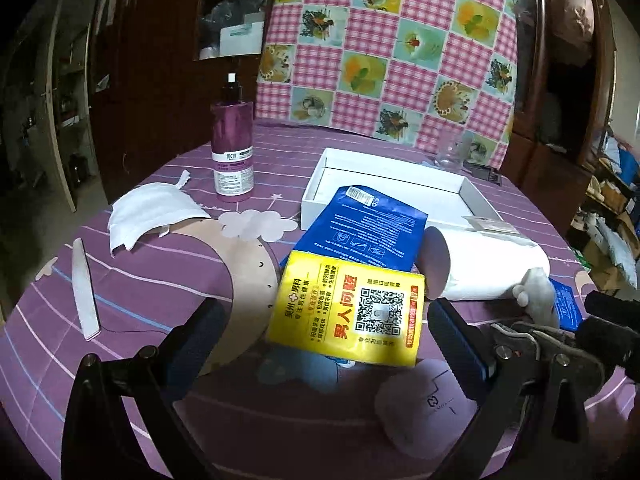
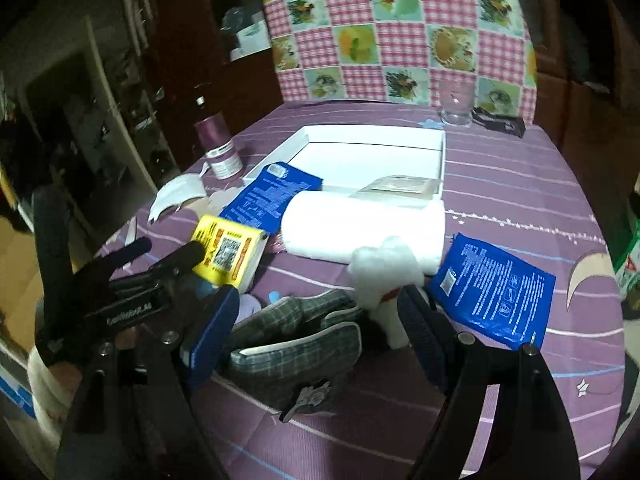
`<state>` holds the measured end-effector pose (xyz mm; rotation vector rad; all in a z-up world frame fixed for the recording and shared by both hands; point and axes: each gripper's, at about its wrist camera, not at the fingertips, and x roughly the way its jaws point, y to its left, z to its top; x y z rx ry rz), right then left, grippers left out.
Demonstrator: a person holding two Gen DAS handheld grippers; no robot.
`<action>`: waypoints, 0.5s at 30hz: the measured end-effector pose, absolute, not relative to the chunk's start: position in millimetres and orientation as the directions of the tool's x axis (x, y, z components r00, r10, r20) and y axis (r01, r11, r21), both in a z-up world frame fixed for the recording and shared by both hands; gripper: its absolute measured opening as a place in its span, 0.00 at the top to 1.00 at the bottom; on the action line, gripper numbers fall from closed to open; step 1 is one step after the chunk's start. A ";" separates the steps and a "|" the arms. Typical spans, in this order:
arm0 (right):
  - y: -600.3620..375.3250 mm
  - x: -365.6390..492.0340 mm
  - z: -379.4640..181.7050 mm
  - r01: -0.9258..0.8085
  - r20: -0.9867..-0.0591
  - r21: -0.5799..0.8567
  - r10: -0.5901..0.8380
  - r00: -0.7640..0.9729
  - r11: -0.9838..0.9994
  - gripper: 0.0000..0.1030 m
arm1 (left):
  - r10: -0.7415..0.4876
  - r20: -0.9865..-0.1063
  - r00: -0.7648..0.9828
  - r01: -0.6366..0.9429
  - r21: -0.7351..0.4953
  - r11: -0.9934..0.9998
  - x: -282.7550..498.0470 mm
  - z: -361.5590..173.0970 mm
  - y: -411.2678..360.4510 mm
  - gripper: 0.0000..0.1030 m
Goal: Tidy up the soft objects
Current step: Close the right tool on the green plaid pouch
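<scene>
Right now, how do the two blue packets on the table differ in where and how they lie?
The far blue packet leans on the white box rim, its near end covered by the yellow tissue pack. The near blue packet lies flat on the purple tablecloth with nothing on it. The far one lies left of the white roll, the near one right of it. Both are blue with white print.

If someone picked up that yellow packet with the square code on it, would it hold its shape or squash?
The yellow packet would probably squash somewhat: its glossy wrapper looks like thin film over a soft, blocky fill. It likely feels light for its size, like a tissue pack. The shiny film may be a bit slippery, and since it lies flat on the blue pouch, it should not roll.
</scene>
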<state>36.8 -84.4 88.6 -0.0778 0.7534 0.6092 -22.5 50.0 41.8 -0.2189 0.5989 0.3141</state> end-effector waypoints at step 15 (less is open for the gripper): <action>-79.3 48.3 63.6 -0.535 -0.781 0.138 0.424 0.458 0.834 0.39 | 0.194 -0.608 0.770 -0.345 -0.141 0.928 -16.1 38.4 53.8 0.01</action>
